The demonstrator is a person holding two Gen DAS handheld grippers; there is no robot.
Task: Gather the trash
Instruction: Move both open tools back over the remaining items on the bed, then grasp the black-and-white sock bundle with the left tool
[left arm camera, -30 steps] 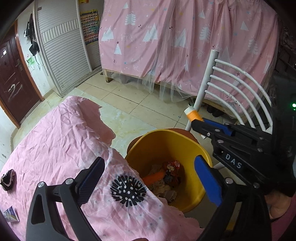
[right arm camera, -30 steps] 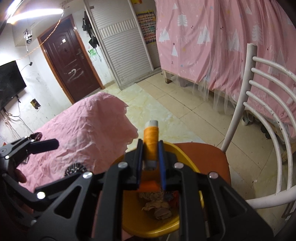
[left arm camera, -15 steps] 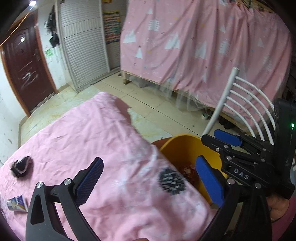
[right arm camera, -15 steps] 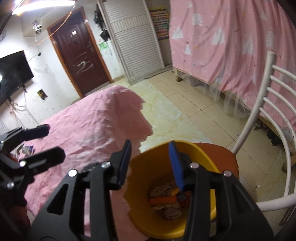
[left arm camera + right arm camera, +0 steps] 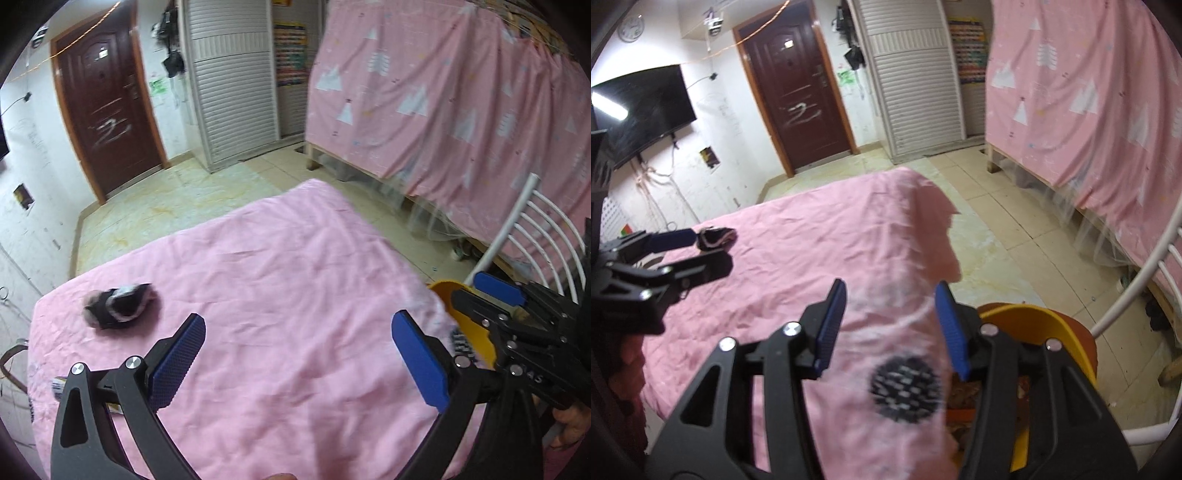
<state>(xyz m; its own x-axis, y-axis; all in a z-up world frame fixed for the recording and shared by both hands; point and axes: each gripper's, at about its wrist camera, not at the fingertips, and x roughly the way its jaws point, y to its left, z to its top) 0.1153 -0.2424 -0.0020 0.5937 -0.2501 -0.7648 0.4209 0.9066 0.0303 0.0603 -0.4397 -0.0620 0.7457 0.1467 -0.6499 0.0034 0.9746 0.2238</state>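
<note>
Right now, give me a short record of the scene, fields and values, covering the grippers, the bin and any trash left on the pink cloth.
left gripper: open, nothing between its jaws, over the pink cloth
right gripper: open, empty; its jaws have just been opening
yellow bin: on the chair seat beside the cloth, trash inside
black-and-white scrap: lying on the cloth, far left
small packet: at the cloth's left edge, partly hidden by the left gripper

Room lighting is moderate and even, with soft shadows only. A bright strip of glare reflects off the wall television (image 5: 642,110) — the one visible sign of a lamp. Motion blur smears the pink cloth (image 5: 277,295) and the dark crumpled item (image 5: 118,304). Fisheye distortion bends the door (image 5: 107,118) and curtain (image 5: 1089,92); corners vignette to black.
</note>
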